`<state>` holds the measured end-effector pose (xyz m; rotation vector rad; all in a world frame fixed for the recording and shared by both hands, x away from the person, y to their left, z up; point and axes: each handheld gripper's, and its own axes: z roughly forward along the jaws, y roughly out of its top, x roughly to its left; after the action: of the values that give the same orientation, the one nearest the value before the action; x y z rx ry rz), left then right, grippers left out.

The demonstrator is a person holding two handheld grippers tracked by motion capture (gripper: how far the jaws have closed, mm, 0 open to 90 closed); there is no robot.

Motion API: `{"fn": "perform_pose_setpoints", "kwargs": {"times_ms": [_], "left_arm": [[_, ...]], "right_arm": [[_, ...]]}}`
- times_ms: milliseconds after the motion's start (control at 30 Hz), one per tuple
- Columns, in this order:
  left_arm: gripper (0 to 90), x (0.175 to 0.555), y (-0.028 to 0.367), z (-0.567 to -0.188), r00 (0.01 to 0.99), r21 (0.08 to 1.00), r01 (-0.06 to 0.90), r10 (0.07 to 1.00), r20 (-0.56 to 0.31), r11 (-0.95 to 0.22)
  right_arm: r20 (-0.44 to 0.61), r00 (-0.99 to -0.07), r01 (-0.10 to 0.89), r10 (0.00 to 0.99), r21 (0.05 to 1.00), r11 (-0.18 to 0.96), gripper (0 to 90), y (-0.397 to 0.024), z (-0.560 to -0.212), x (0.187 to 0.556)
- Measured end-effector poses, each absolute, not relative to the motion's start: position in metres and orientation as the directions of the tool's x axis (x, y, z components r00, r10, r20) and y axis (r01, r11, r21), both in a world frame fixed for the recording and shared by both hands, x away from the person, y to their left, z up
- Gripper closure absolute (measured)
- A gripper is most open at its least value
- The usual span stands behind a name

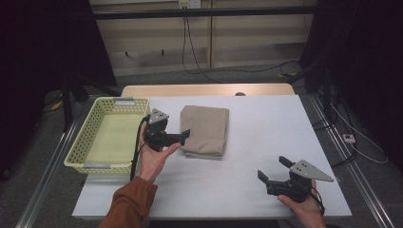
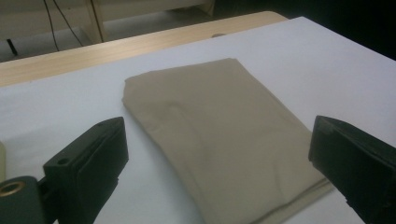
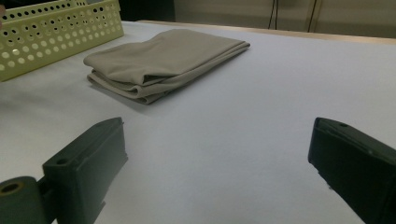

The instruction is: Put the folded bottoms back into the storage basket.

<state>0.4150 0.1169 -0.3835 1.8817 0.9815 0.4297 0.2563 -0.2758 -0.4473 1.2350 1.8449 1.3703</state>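
Presently the folded beige cloth (image 1: 205,130) lay flat on the white surface (image 1: 266,142), just to the right of the yellow perforated basket (image 1: 107,135) and apart from it. The left claw (image 1: 183,136) stood at the cloth's left edge with its jaws wide apart, empty, straddling the near corner as seen in the left gripper view. The right claw (image 1: 272,168) rested well apart from the cloth, near the front right of the surface, jaws likewise spread wide and holding nothing. In my judgement the cloth was light, soft and limp; its stacked layers (image 3: 140,91) would likely sag or slide open if lifted by one point. A pinch through all layers at the folded edge appeared the soundest hold.
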Motion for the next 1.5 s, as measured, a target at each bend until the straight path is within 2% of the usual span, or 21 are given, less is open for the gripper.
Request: {"fn": "perform_pose_setpoints", "kwargs": {"times_ms": [333, 500, 733, 833, 1067, 1133, 1300, 1500], "left_arm": [[7.0, 0.438, 0.11, -0.394, 0.585, 0.825, 0.518, 0.797, -0.148, -0.226], [5.2, 0.449, 0.102, -0.399, 0.573, 0.818, 0.513, 0.814, -0.102, -0.259], [6.1, 0.468, 0.092, -0.412, 0.582, 0.783, 0.566, 0.798, -0.157, -0.259], [10.2, 0.476, 0.09, -0.415, 0.577, 0.786, 0.561, 0.804, -0.148, -0.258], [17.5, 0.5, 0.086, -0.427, 0.554, 0.741, 0.616, 0.816, -0.166, -0.267], [22.6, 0.506, 0.085, -0.432, 0.544, 0.723, 0.64, 0.818, -0.189, -0.259], [28.1, 0.509, 0.084, -0.44, 0.536, 0.693, 0.658, 0.829, -0.159, -0.293], [22.9, 0.513, 0.085, -0.45, 0.509, 0.644, 0.708, 0.842, -0.18, -0.29]], "right_arm": [[0.101, -0.446, 0.357, 0.889, 0.931, 0.074, 3.9, -0.275, -0.447, 0.255], [0.1, -0.449, 0.36, 0.888, 0.93, 0.077, 3.9, -0.274, -0.446, 0.255], [0.099, -0.454, 0.36, 0.885, 0.929, 0.081, 3.9, -0.273, -0.447, 0.255], [0.1, -0.451, 0.366, 0.887, 0.927, 0.082, 4.0, -0.275, -0.448, 0.255], [0.116, -0.445, 0.381, 0.888, 0.922, 0.071, 3.5, -0.278, -0.449, 0.254], [0.115, -0.447, 0.382, 0.887, 0.921, 0.073, 3.6, -0.278, -0.45, 0.254], [0.113, -0.449, 0.38, 0.886, 0.922, 0.076, 3.6, -0.278, -0.45, 0.254], [0.106, -0.451, 0.378, 0.886, 0.922, 0.082, 4.4, -0.277, -0.449, 0.253]]}}
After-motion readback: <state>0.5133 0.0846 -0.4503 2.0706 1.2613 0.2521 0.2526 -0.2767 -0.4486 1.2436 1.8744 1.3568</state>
